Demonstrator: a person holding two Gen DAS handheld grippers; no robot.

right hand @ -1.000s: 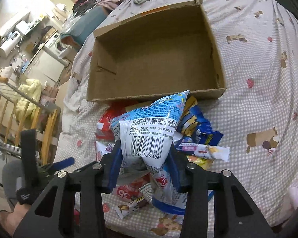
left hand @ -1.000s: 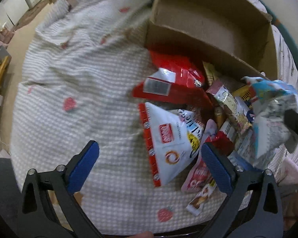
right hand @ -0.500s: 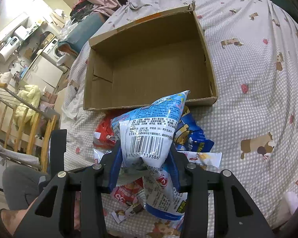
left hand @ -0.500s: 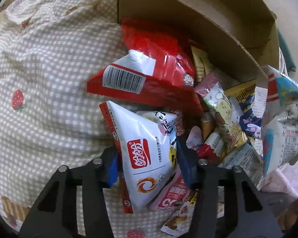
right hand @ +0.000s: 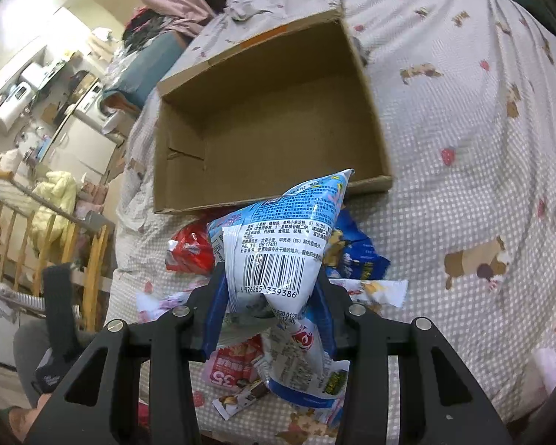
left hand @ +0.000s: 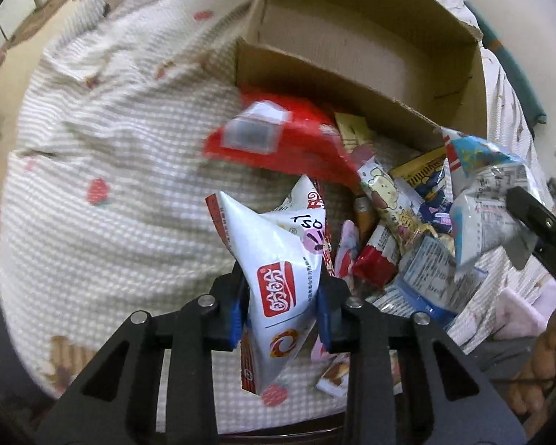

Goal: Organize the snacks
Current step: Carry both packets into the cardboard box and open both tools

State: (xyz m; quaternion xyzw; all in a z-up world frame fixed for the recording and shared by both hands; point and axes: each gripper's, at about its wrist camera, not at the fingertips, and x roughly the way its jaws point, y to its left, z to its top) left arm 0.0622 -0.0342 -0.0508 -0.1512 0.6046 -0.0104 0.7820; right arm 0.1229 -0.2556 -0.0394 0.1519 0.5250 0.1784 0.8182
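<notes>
Gripping a white packet point(left hand: 283, 278) with a red logo and a red seam down one side, left gripper point(left hand: 281, 306) clamped blue pads on its lower half, puffed top pointing up above the checked bedspread point(left hand: 103, 222). Handwritten black digits visible near the packet's upper right corner. Lifted clear of the snack pile point(left hand: 396, 230), which lay against the near wall of the cardboard box point(left hand: 370, 48).

Over on the other side, right gripper point(right hand: 270, 309) pinched tight on a blue-and-white packet point(right hand: 278, 244), barcode facing the camera, crumpled foil tail hanging below the pads. Held raised above the pile, just short of the box's near edge point(right hand: 274, 200). Same packet seen at the right edge of the left wrist view point(left hand: 482, 200), with the right tool's black finger against it.

Counted: two grippers, both angled forward and down toward the bed, one packet in each; one box, open-topped, nothing inside. Loose snacks on the bedspread overlapped too much for an exact count, a red bag point(left hand: 278, 141) among them.
</notes>
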